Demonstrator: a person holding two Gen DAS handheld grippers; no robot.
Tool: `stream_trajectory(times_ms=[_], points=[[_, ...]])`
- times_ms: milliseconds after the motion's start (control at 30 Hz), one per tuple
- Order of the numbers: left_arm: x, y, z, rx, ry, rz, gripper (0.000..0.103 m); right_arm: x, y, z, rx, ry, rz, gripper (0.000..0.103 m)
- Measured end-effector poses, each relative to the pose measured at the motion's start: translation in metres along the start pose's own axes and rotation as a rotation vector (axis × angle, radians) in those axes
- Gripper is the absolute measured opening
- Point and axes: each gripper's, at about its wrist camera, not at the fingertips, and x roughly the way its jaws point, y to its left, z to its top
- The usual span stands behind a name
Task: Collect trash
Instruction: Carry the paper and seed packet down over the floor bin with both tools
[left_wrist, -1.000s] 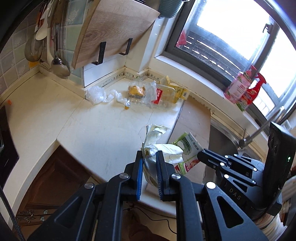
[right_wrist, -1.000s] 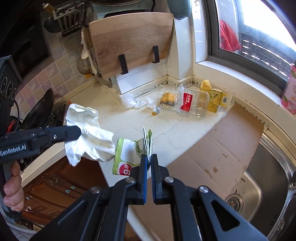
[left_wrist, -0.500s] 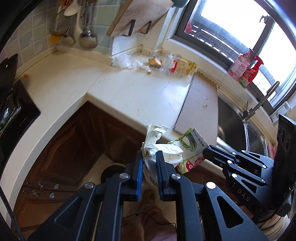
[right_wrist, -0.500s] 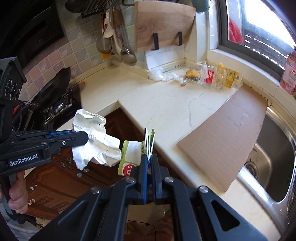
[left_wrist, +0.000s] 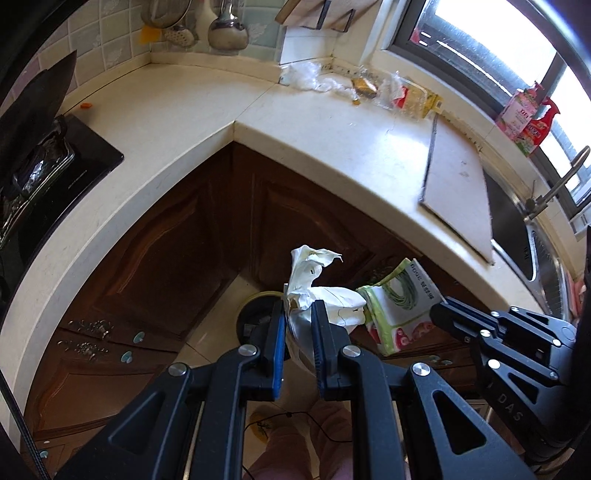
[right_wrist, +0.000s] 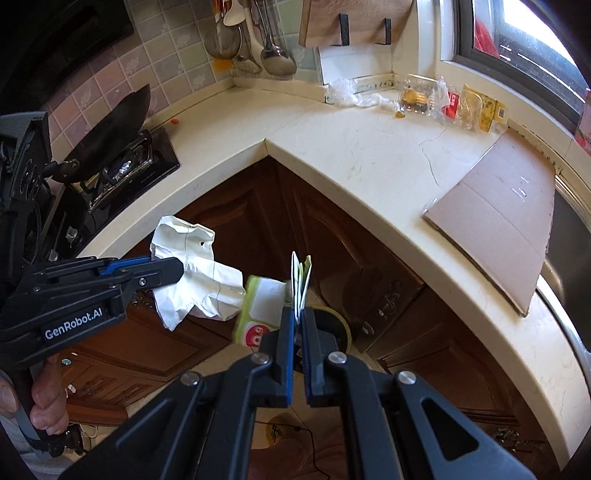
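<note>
My left gripper (left_wrist: 298, 310) is shut on a crumpled white paper wrapper (left_wrist: 317, 284), held in the air in front of the dark wood cabinets. My right gripper (right_wrist: 297, 314) is shut on the edge of a green and white snack packet (right_wrist: 264, 308), which hangs just beside the white paper wrapper (right_wrist: 192, 273). Below both, on the floor, stands a round dark trash bin (left_wrist: 258, 314), its rim (right_wrist: 341, 325) partly hidden behind the jaws. More trash lies at the back of the counter: clear plastic packaging (right_wrist: 432, 98) and a crumpled clear bag (left_wrist: 306, 75).
A flat cardboard sheet (right_wrist: 495, 218) lies on the cream counter (left_wrist: 332, 136) beside the steel sink (left_wrist: 517, 236). A black stove with a pan (right_wrist: 110, 147) sits at left. Ladles hang on the tiled wall (right_wrist: 269, 44). A person's legs (left_wrist: 306, 443) are below.
Both grippers, each still holding its trash, have pulled back off the counter and sunk in front of the cabinets, so the floor bin has come into view beneath them.
</note>
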Motion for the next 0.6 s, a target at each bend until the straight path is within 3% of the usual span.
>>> stream_trajectory(times_ms=[267,600], points=[[0.070,0.027,-0.016,-0.060,0.086,0.031,0.011,0.054,-0.012,-0.012,0.048,0.080,0.011,0.003],[0.200,0.063,-0.046,-0.159,0.191,0.080,0.011,0.170,-0.038,-0.043,0.062,0.179,-0.017,0.003]])
